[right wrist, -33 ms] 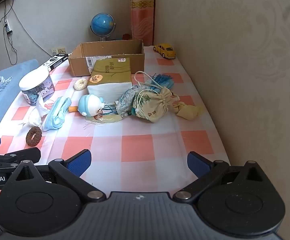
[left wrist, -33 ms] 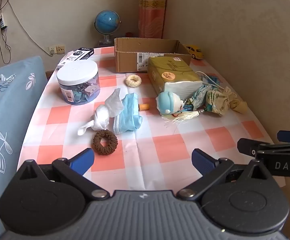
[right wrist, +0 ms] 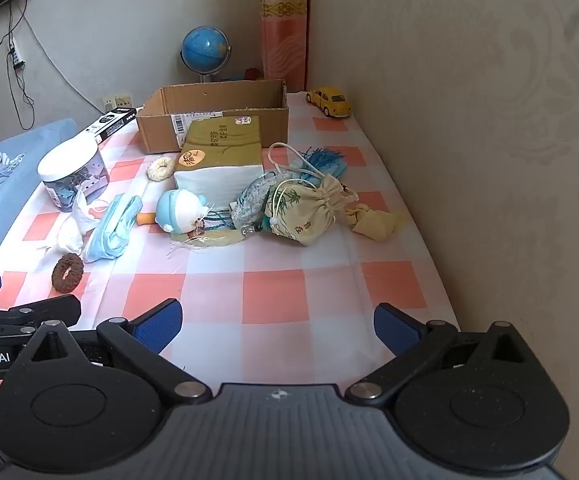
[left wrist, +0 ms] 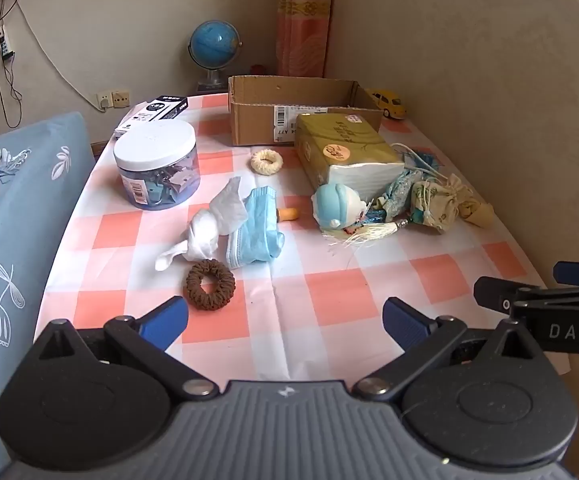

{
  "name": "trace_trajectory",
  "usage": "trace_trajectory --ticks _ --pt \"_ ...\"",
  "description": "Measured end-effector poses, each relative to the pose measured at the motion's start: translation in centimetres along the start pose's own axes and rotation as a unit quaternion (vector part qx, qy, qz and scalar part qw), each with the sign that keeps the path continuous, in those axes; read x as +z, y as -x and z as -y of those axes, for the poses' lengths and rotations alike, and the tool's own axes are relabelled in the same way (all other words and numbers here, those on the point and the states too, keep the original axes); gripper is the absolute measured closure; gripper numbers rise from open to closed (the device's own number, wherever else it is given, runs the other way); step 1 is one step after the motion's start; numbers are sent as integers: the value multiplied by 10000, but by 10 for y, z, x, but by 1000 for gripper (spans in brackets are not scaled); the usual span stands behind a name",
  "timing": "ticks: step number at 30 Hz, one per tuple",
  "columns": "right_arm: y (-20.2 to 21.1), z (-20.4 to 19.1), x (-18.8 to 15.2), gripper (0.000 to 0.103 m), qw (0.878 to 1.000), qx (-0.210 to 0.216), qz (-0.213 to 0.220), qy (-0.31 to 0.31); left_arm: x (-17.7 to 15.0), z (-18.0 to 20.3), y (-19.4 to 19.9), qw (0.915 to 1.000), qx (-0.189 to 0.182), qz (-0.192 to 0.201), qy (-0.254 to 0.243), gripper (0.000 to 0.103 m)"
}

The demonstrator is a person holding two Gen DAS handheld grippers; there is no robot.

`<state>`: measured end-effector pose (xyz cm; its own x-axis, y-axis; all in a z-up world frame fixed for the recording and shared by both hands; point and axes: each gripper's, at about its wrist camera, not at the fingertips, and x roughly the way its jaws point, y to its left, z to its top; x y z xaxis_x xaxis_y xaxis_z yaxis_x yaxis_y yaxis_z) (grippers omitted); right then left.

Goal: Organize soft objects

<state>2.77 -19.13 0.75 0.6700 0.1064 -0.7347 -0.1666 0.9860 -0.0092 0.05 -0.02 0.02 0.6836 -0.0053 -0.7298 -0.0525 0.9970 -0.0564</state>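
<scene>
Soft stuff scattered mid-table on the checked cloth (left wrist: 329, 300): brown hair tie (left wrist: 209, 285) nearest, just ahead of the left gripper (left wrist: 285, 322); crumpled white tissue (left wrist: 213, 224) and folded blue face mask (left wrist: 257, 232) touching each other right behind it; cream hair tie (left wrist: 266, 162) further back near the cardboard box (left wrist: 289, 96). Over on the right: plush doll with blue hat (right wrist: 179, 210), tasselled blue pouch (right wrist: 255, 200), drawstring bag with bamboo print (right wrist: 309, 208), small yellow pouch (right wrist: 373, 222), all bunched against the tissue pack (right wrist: 221, 160). Both tools released, jaws spread wide, nothing between them; right gripper (right wrist: 277, 326) hovering over bare cloth at the near edge. Nothing picked yet, so likely the very start. Probably best to treat the open box as the bin, though not certain. Suggested: left takes the brown hair tie first, coming down steep, one finger through the hole or both across the ring, pinching firm since it compresses. Then mask and tissue separately, not together. Right takes the bamboo bag by its gathered neck, not the cords. Watch the tassels and strings tangled round the doll: lifting one may drag neighbours. Leave the jar (left wrist: 155, 168), toy car (right wrist: 329, 101), globe (left wrist: 214, 46) alone; hard items.
</scene>
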Motion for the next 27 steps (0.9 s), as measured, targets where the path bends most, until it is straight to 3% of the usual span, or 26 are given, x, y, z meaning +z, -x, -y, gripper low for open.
trace_trajectory --ticks 27 --pt "1 -4 0 0 9999 -51 -5 133 1 -1 1 9999 158 63 12 0"
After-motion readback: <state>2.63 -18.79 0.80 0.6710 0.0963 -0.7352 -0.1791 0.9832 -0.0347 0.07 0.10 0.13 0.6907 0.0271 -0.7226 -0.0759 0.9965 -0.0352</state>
